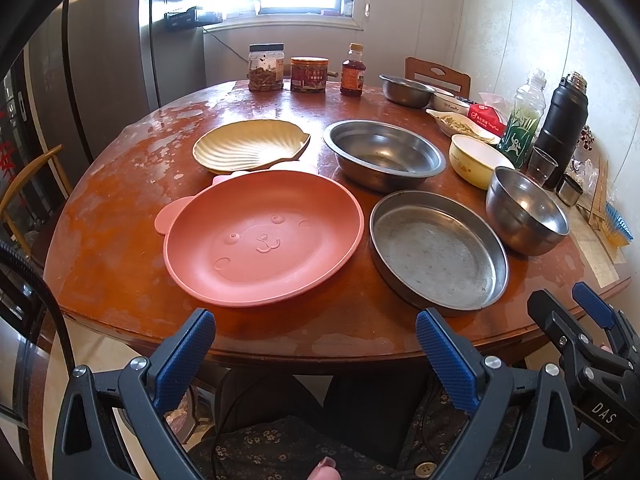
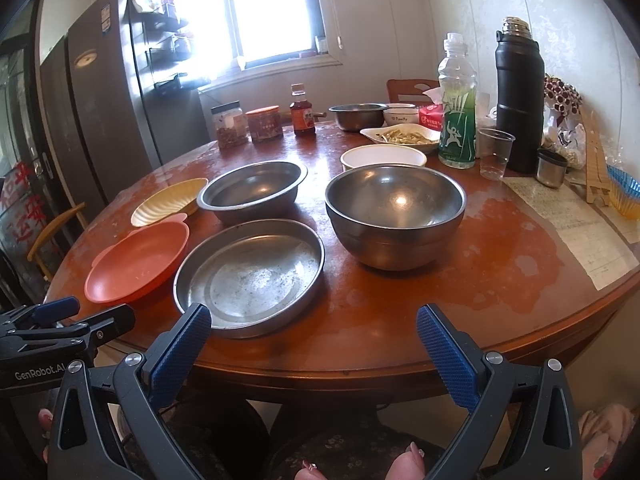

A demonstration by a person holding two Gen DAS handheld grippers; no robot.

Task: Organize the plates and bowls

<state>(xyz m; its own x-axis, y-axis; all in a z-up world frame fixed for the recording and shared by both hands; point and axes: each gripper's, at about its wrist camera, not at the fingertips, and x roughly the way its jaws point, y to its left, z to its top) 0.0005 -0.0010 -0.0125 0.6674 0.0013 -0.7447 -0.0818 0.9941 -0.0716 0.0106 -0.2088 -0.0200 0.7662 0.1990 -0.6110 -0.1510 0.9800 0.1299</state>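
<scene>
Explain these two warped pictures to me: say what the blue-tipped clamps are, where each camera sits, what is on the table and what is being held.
No robot here: a seated person holds a two-finger gripper in each hand, and a fisheye camera on each looks forward along its fingers, which bends the room's edges. One picture comes from the left gripper, the other from the right gripper. Both are open at the near edge of the round wooden table and hold nothing. On it lie a pink bear-face plate, a cream shell-shaped plate, a flat steel pan, a wide steel basin and a deep steel bowl. Behind stand jars, bottles, a black flask and other dishes.
</scene>
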